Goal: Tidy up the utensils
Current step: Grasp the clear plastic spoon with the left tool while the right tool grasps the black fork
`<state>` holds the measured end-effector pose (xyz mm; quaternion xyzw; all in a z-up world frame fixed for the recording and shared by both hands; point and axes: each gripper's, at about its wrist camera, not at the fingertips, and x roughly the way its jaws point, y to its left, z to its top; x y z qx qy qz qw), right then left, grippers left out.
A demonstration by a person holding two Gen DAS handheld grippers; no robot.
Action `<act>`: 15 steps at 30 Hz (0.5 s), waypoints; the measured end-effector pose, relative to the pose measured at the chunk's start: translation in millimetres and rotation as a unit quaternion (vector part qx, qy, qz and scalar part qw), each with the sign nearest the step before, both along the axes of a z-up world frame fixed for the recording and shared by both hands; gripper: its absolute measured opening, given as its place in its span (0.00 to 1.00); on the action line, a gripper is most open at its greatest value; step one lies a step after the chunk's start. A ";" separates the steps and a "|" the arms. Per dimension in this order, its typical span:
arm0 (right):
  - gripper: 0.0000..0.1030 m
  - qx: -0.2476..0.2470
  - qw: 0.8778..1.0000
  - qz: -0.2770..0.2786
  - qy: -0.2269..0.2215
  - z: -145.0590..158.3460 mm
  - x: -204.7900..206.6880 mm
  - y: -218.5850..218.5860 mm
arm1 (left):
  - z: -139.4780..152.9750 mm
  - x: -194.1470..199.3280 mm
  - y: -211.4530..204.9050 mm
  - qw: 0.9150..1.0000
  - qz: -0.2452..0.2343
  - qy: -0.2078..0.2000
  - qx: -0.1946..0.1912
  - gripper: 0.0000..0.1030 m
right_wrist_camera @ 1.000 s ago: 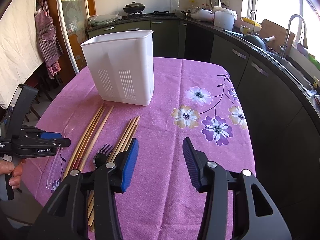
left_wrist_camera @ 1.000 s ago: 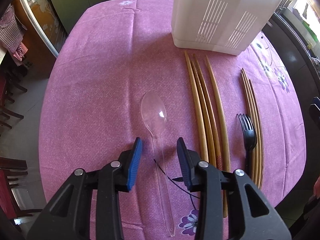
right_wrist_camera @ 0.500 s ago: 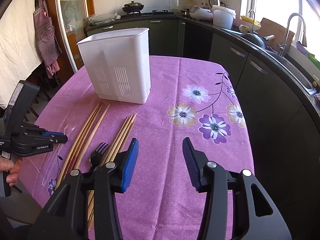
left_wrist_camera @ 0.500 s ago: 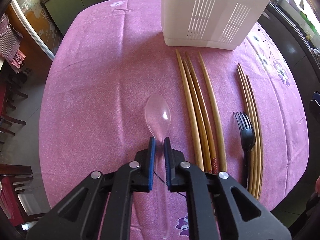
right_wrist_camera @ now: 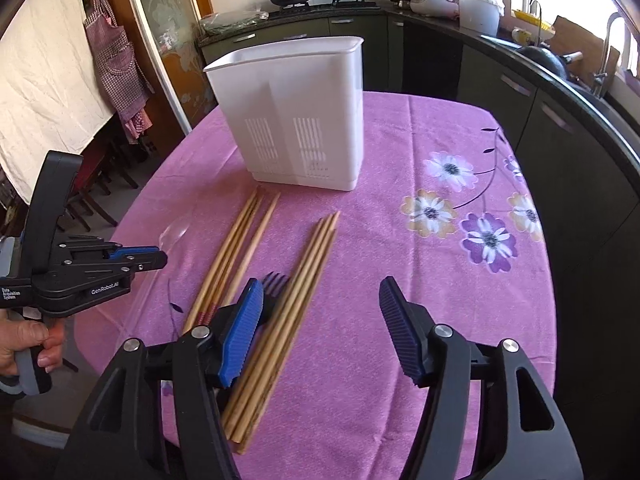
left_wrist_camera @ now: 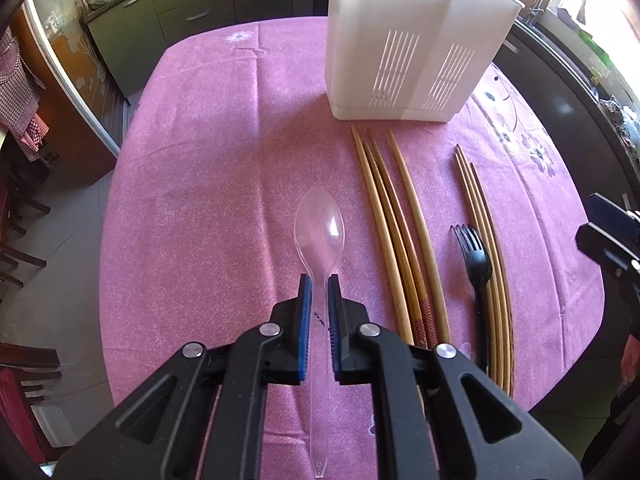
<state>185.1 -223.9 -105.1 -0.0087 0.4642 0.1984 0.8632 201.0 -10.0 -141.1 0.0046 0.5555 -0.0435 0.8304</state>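
My left gripper (left_wrist_camera: 318,280) is shut on the handle of a clear plastic spoon (left_wrist_camera: 319,236), whose bowl points toward the white utensil holder (left_wrist_camera: 412,40). The spoon hangs just above the purple tablecloth (left_wrist_camera: 208,184). To its right lie a bundle of long chopsticks (left_wrist_camera: 400,232), a black fork (left_wrist_camera: 476,256) and a second chopstick bundle (left_wrist_camera: 486,216). My right gripper (right_wrist_camera: 320,292) hovers over that second bundle (right_wrist_camera: 304,280), its jaws opening with nothing between the pads. Its left finger hides part of the fork (right_wrist_camera: 274,282). The left gripper (right_wrist_camera: 160,258) shows at the left.
The holder (right_wrist_camera: 296,116) stands upright at the far middle of the oval table. Dark kitchen counters (right_wrist_camera: 560,92) curve round the right side. Chairs (left_wrist_camera: 20,248) and a checked apron (right_wrist_camera: 120,68) are off the table's left edge. A hand (right_wrist_camera: 24,344) grips the left tool.
The left jaws closed on the spoon's handle and lifted it slightly off the cloth. The right jaws have spread wider and shifted left over the fork and chopsticks.
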 end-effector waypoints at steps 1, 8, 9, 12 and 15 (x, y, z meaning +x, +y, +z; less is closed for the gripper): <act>0.59 0.007 1.000 0.009 0.016 -2.3 1.8 6.2 | 4.2 -1.4 1.1 1.000 -0.001 -0.007 -0.001 0.08; 0.18 -0.025 0.995 0.053 0.084 -21.0 1.4 53.6 | 22.7 -11.8 4.5 0.999 -0.010 -0.043 -0.005 0.08; 0.14 -0.026 0.994 0.058 0.094 -23.3 1.1 59.0 | 23.7 -12.0 5.2 0.999 -0.010 -0.045 -0.007 0.08; 0.11 -0.038 0.991 0.058 0.113 -31.5 1.6 68.7 | 24.9 -15.0 8.3 0.999 -0.011 -0.049 -0.011 0.08; 0.09 -0.049 0.989 0.048 0.131 -41.6 4.8 68.8 | 28.2 -17.3 9.9 0.998 -0.013 -0.055 -0.015 0.08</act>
